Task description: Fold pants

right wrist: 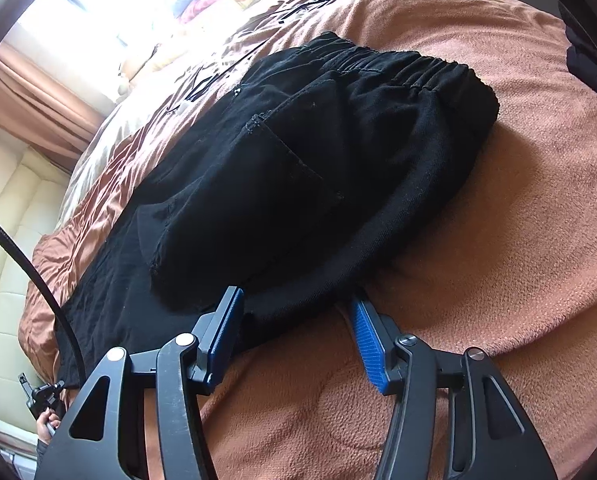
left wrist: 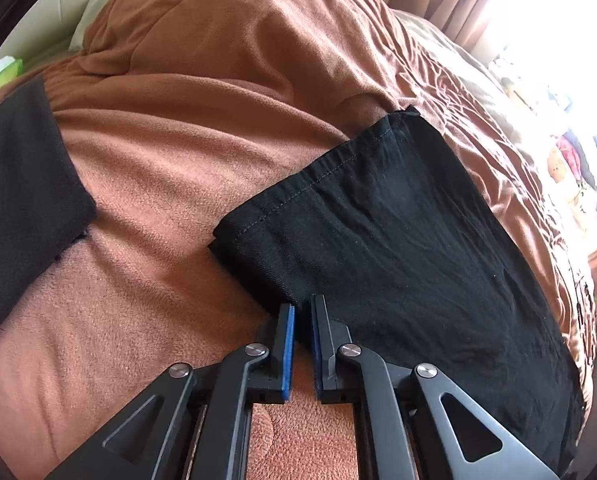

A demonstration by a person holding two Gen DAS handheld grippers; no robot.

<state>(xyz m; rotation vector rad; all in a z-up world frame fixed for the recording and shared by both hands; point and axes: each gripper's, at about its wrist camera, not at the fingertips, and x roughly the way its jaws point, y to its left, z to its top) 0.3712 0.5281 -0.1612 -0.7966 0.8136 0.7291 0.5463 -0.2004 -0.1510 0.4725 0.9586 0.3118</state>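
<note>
2 grippers at black pants (right wrist: pixel 318 168): left gripper (left wrist: pixel 302 312) nearly clenched, empty; right gripper (right wrist: pixel 294 304) released.

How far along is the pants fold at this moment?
Done: the black pants lie doubled, leg on leg, across the orange blanket. In hand: the left gripper pinches their near edge; the right gripper stands open around the thick folded edge. Left: the crosswise folds.
</note>
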